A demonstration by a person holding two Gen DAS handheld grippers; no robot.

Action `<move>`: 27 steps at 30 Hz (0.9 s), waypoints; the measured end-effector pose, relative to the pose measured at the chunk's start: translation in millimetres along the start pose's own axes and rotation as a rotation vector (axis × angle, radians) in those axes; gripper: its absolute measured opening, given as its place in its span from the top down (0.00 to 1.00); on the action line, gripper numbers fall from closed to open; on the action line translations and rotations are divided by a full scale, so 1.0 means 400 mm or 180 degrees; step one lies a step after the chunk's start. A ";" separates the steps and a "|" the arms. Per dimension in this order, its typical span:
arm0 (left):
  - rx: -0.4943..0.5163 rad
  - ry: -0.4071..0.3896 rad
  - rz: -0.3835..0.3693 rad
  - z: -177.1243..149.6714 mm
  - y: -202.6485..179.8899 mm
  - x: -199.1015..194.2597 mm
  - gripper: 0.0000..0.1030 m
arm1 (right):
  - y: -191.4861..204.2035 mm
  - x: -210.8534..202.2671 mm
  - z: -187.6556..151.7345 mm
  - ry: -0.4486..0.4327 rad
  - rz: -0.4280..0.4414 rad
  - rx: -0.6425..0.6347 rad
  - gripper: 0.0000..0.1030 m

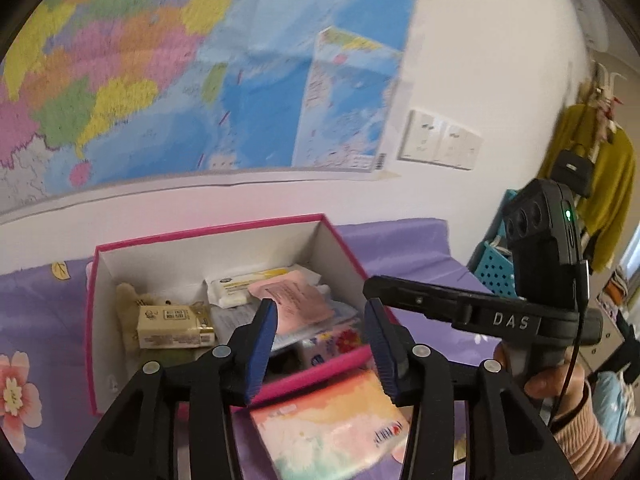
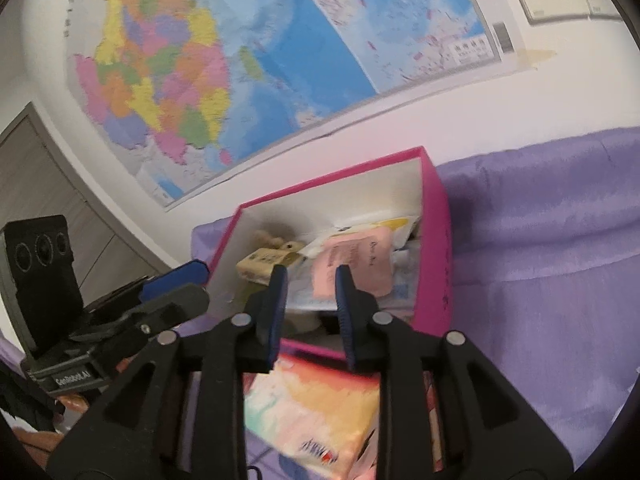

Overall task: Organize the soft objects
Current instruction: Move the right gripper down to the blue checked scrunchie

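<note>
A pink box (image 1: 208, 236) with white inner walls stands on the purple cloth and holds several soft packs: a yellowish tissue pack (image 1: 172, 326), a white wipes pack (image 1: 240, 286) and a pink pouch (image 1: 292, 300). A colourful tissue pack (image 1: 328, 428) lies just outside the box's near rim, under both grippers. My left gripper (image 1: 320, 304) hangs open over that rim with nothing between its blue pads. My right gripper (image 2: 311, 272) is open too, empty, above the same pack (image 2: 312, 412) and pointing into the box (image 2: 328, 176).
A wall with a large map (image 1: 160, 80) and sockets (image 1: 440, 140) rises right behind the box. The purple floral cloth (image 2: 540, 280) spreads to the right. A blue perforated basket (image 1: 496, 272) and a hanging yellow garment (image 1: 600, 184) are at the far right.
</note>
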State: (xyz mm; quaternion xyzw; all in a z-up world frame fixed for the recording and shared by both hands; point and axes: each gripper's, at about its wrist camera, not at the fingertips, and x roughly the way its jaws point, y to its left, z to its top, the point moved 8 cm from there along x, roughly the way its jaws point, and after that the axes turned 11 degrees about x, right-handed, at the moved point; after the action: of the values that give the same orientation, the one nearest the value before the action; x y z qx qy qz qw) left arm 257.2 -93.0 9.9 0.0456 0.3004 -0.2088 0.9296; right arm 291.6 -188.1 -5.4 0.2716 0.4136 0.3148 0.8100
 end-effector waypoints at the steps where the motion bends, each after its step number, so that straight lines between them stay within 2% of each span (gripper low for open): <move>1: 0.0013 -0.0026 0.0005 -0.004 -0.008 -0.014 0.55 | 0.011 -0.011 -0.006 -0.0015 0.0023 -0.0025 0.68; 7: 0.0181 -0.0091 0.0077 -0.041 -0.052 -0.075 0.51 | 0.084 -0.083 -0.061 -0.0040 0.0161 -0.0218 0.65; 15: 0.0195 -0.0063 0.0053 -0.115 -0.089 -0.138 0.50 | 0.150 -0.165 -0.135 -0.0060 0.0276 -0.0370 0.62; 21: 0.0149 -0.0001 -0.0078 -0.181 -0.104 -0.172 0.50 | 0.168 -0.230 -0.187 -0.0073 0.0318 -0.0371 0.62; 24: 0.0195 0.0044 -0.0077 -0.215 -0.108 -0.187 0.50 | 0.175 -0.264 -0.220 -0.0041 0.0400 -0.0341 0.62; 27: 0.0228 0.0105 -0.0102 -0.252 -0.118 -0.198 0.50 | 0.164 -0.291 -0.258 -0.0025 0.0360 -0.0331 0.61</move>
State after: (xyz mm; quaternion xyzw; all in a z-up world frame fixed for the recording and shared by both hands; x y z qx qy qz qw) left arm 125.1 -86.2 -24.4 0.0775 0.3087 -0.2336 0.9188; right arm 132.7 -212.3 46.2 0.2534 0.3775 0.3799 0.8055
